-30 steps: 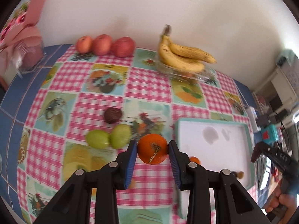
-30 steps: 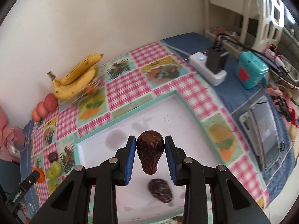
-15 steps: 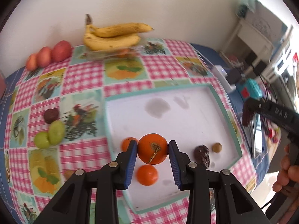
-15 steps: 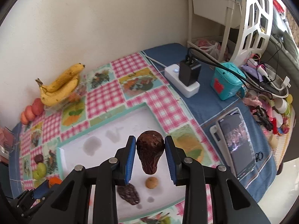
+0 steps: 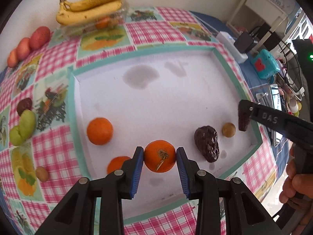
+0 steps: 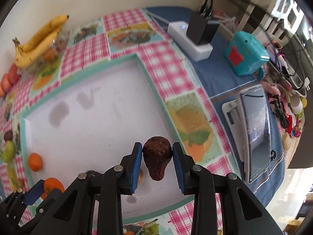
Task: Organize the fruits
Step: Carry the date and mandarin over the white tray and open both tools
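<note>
The black left gripper with blue pads [image 5: 160,156] points forward and down, its jaws clamped on a round orange fruit [image 5: 159,155]. The matching right gripper [image 6: 157,157] clamps a wrinkled dark brown fruit [image 6: 157,159]; a bare hand [image 5: 296,184] grips its handle.

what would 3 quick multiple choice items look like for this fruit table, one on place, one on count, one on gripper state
1. Where is the yellow banana bunch?
A. in the tray
B. by the far wall
C. on the phone

2. How many oranges lie loose in the white teal-rimmed tray?
A. two
B. four
C. none

3. What does the left gripper hold?
A. nothing
B. a green fruit
C. a round orange

Key: 1 B, it rests on a clear box at the wall; 2 A, two lie near the tray's left edge; 3 C, blue pads press its sides.
</note>
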Demonstrator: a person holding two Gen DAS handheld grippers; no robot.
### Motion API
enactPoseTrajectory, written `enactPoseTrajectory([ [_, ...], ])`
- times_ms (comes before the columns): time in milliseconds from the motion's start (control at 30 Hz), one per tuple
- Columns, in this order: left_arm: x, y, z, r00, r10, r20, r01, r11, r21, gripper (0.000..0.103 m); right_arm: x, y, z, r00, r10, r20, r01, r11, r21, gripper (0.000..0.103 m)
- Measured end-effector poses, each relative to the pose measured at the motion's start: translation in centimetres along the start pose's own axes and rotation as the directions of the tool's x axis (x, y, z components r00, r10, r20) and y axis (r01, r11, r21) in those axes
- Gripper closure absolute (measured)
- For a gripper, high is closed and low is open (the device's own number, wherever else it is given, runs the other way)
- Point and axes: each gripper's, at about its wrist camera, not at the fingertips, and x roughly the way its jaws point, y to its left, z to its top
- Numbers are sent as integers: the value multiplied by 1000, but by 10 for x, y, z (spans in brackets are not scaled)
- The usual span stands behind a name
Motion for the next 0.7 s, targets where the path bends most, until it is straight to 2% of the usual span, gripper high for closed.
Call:
enactPoseTrajectory([
  [133, 10, -1, -3, 999, -2, -32, 2, 1000, -3, 66, 10, 3, -4, 999, -14, -29, 14, 1000, -15, 70],
  [500, 20, -8, -4, 999, 16, -49, -16, 1000, -3, 66, 12, 4, -5, 999, -19, -27, 18, 1000, -19, 70],
  [533, 19, -8, -4, 999, 16, -50, -16, 1000, -4, 65, 12, 4, -4, 999, -16, -28, 15, 1000, -19, 67],
  [567, 20, -8, -4, 999, 16, -52, -16, 1000, -5, 65, 12, 4, -2, 1000, -13, -29, 12, 1000, -16, 57],
  [633, 20, -8, -4, 998, 18, -56, -18, 1000, -6, 63, 12, 3, -1, 1000, -5, -25, 5, 1000, -4, 47],
  [700, 18, -9, -3, 998, 15, -55, -15, 1000, 0, 54, 9, 1, 0, 1000, 6, -20, -5, 1000, 15, 45],
])
